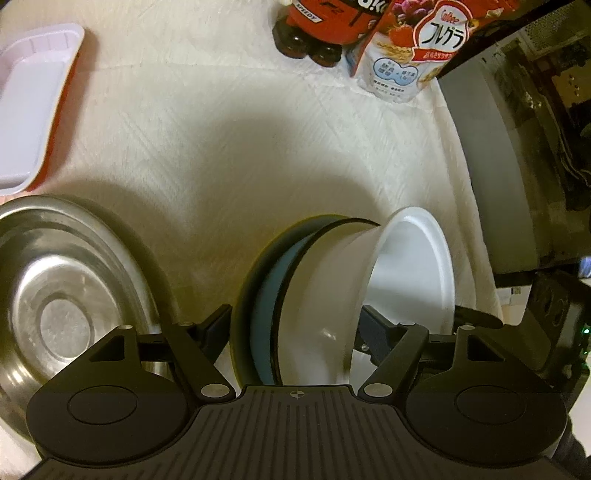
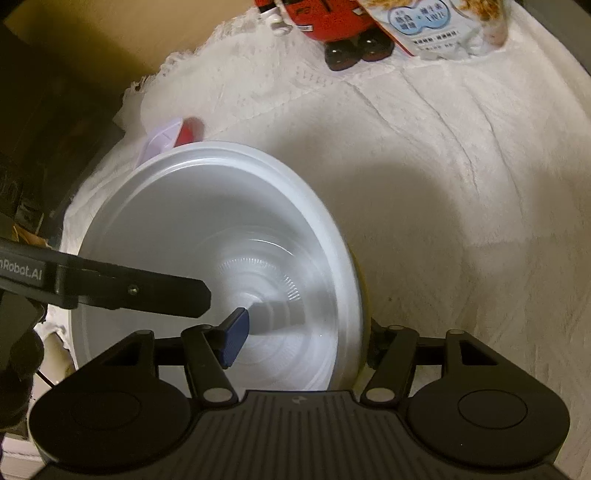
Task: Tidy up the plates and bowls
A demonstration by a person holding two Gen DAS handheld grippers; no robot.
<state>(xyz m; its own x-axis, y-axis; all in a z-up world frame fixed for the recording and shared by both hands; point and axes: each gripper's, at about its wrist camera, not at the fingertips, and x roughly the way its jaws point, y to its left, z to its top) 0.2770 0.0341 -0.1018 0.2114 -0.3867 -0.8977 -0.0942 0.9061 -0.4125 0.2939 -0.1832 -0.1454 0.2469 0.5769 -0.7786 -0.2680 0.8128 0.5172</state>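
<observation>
Left gripper (image 1: pixel 293 332) sits closest to the lens, jaws narrowed onto a stack of dishes held on edge: a dark plate (image 1: pixel 245 295) with a teal face, then a white bowl (image 1: pixel 325 288) pressed against it. One finger is behind the plate, the other inside the bowl side. Bowl is tilted, its open mouth facing away from the plate; its far rim looks close to the cloth (image 1: pixel 221 147), contact not clear.

Right gripper (image 2: pixel 303 332) is clamped on the same bowl's rim (image 2: pixel 343 258): blue pad (image 2: pixel 232 341) inside the bowl, other finger outside and mostly hidden behind the wall. In that view the left gripper's finger (image 2: pixel 147 291) reaches into the bowl from the opposite side. Bowl interior is motion-blurred.

Relative to the bowl:
- steel bowl (image 1: pixel 62 295) just beside the plate side of the stack, upright on the cloth, apart from it
- white tray (image 1: pixel 29 110) with red outside farther off on that same side, past the steel bowl
- red bottle pack (image 1: pixel 325 26) and cereal bag (image 1: pixel 410 48) well beyond it at the far edge of the cloth, touching or nearly touching each other
- grey unit (image 1: pixel 491 166) off the cloth on the bowl's open-mouth side

Cloth is white, creased, covers the whole work surface.
</observation>
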